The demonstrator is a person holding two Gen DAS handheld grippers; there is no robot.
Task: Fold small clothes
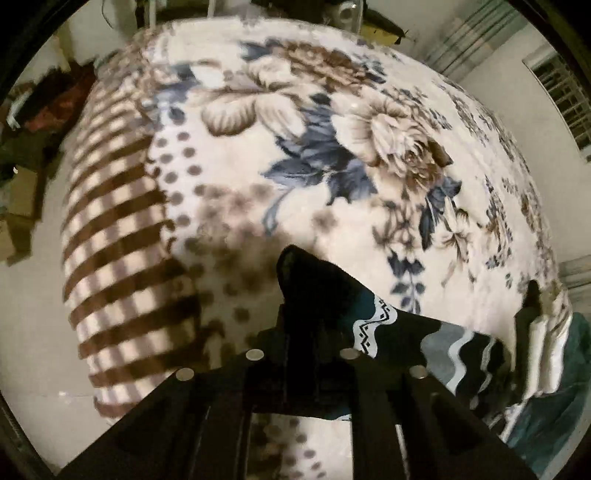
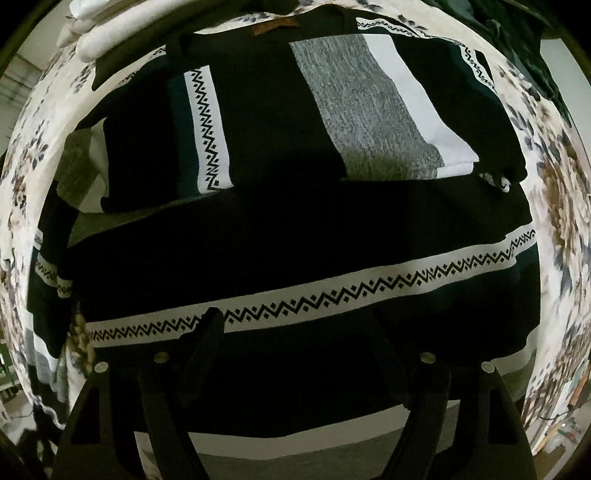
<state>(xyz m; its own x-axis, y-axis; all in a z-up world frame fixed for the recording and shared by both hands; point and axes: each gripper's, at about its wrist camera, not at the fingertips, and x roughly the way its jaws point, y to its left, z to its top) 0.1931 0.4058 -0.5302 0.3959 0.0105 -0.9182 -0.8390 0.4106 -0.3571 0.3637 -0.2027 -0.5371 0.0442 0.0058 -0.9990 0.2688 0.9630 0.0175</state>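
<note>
Left wrist: tongs (image 1: 303, 314) pinch black sweater (image 1: 332, 295).

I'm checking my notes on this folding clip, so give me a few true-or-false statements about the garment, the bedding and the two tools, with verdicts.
1. The left tool is shut on a corner of the black knit sweater with white zigzag bands. True.
2. The right tool is clamped on the sweater. False: its jaws stand open above the fabric.
3. The sweater lies on a cream fleece blanket with brown and blue flowers. True.
4. The blanket is plain cream all over. False: one side carries brown stripes and dots.
5. A stack of folded white cloth lies beyond the sweater. True.
</note>
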